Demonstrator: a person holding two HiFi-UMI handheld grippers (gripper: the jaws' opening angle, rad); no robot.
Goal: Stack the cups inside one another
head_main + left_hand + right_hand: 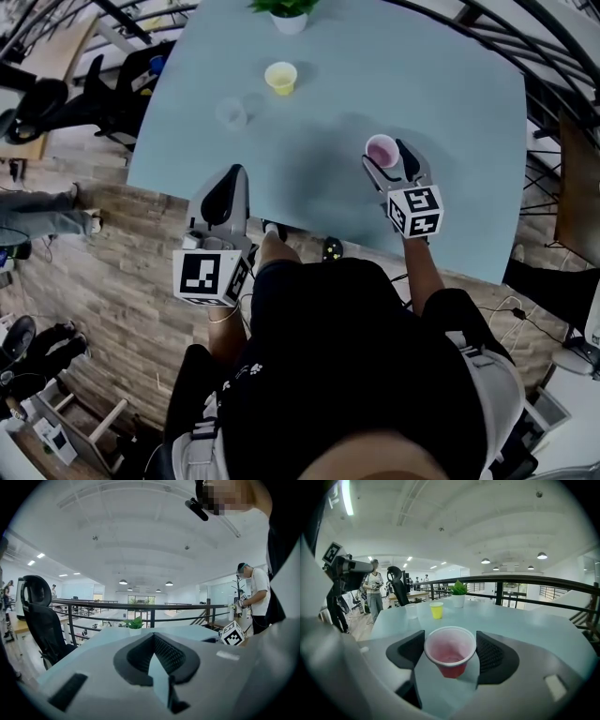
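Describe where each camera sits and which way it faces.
Head view: on the person's head, steeply down at the pale blue table, dark-clothed torso, left tool, right tool gripping the red plastic cup.
Left gripper view: on the left tool, across the table toward the green potted plant; closed jaws, torso at right.
Right gripper view: on the right tool, past its jaws and the red cup toward the yellow plastic cup.
Shared: all three show the plant; head and right gripper views, the red cup.
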